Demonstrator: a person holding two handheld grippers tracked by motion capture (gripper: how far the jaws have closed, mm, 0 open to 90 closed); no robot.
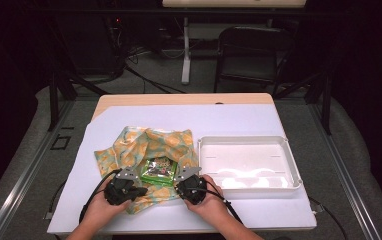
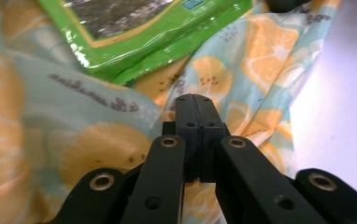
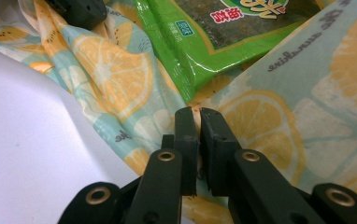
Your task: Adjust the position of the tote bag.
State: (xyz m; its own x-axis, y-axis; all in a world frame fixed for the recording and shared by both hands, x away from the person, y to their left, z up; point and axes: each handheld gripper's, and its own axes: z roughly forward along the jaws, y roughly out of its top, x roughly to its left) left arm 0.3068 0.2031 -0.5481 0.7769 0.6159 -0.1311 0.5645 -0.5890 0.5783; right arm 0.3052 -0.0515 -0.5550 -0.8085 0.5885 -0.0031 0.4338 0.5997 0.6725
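Note:
A lemon-print cloth lies crumpled on a white sheet, with a green snack packet on its middle. My left gripper sits at the cloth's near edge, left of the packet. In the left gripper view its jaws are pressed together on a fold of the cloth, the packet just beyond. My right gripper sits at the near edge right of the packet. Its jaws pinch a thin ridge of cloth below the packet.
An empty white tray stands on the sheet to the right of the cloth. The wooden table shows at the far edge. A dark chair and cables are on the floor behind.

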